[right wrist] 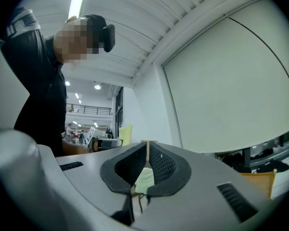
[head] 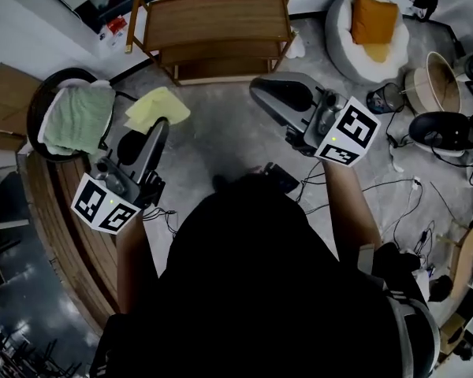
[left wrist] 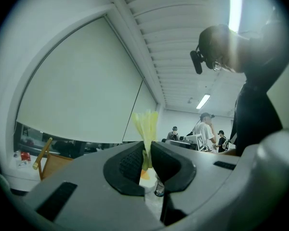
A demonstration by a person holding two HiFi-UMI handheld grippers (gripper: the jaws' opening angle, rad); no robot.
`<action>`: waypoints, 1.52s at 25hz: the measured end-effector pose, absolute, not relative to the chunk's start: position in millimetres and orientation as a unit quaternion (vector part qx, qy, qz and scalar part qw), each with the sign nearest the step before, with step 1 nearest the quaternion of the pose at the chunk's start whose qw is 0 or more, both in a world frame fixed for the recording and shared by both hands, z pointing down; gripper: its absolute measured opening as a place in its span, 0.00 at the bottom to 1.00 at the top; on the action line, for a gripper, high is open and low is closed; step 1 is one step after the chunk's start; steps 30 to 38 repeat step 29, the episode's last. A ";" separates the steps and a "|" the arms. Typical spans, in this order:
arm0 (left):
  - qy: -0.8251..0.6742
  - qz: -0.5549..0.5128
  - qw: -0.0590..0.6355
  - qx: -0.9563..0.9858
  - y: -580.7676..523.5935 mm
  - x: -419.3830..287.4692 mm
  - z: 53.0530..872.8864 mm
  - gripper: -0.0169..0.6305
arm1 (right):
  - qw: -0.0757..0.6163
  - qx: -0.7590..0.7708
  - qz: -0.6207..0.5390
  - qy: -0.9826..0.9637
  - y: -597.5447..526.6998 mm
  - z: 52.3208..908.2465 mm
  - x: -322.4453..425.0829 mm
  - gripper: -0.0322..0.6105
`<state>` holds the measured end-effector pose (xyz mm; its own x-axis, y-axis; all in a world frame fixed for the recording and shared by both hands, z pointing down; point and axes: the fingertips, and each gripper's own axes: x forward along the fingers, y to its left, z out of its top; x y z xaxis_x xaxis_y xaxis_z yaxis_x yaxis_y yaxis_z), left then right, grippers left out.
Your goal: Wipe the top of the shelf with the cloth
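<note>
The wooden shelf (head: pixel 217 22) stands on the floor ahead of me, its top bare. A yellow cloth (head: pixel 156 109) hangs from my left gripper (head: pixel 164 123), which is shut on it, held up in front of the shelf's left end. In the left gripper view the cloth (left wrist: pixel 145 129) sticks up between the closed jaws of the left gripper (left wrist: pixel 147 150). My right gripper (head: pixel 256 91) is shut and holds nothing, raised near the shelf's right front corner. In its own view the right gripper (right wrist: pixel 147 153) has its jaws pressed together.
A round chair with a green towel (head: pixel 79 116) sits at the left beside a wooden bench (head: pixel 63 227). A white beanbag with an orange cushion (head: pixel 374 18) lies right of the shelf. Cables (head: pixel 394 187) and gear cover the floor at the right.
</note>
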<state>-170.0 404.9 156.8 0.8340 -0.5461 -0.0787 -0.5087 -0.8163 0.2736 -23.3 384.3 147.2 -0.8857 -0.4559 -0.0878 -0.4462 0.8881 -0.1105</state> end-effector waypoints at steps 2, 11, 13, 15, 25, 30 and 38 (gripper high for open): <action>-0.278 -0.076 0.118 0.950 408.6 -162.1 141.8 0.08 | 0.082 -0.220 -0.052 0.971 387.1 138.2 -17.2 0.10; -0.275 -0.061 0.121 0.952 432.4 -91.5 122.5 0.08 | 0.107 -0.182 -0.058 0.976 431.9 133.3 47.2 0.10; -0.275 -0.057 0.127 0.951 440.8 -77.2 125.8 0.08 | 0.099 -0.180 -0.063 0.977 441.8 143.6 62.2 0.10; -0.276 -0.049 0.133 0.951 447.5 -66.0 132.4 0.08 | 0.093 -0.176 -0.060 0.978 449.0 150.8 72.1 0.10; -0.292 0.021 0.160 0.943 469.0 -22.1 187.5 0.08 | 0.084 -0.156 -0.058 0.982 469.5 180.2 92.4 0.10; -0.298 0.025 0.156 0.941 462.7 -25.3 185.0 0.08 | 0.069 -0.152 -0.051 0.985 459.6 178.4 90.3 0.10; -0.298 0.025 0.156 0.941 462.7 -25.3 185.0 0.08 | 0.069 -0.152 -0.051 0.985 459.6 178.4 90.3 0.10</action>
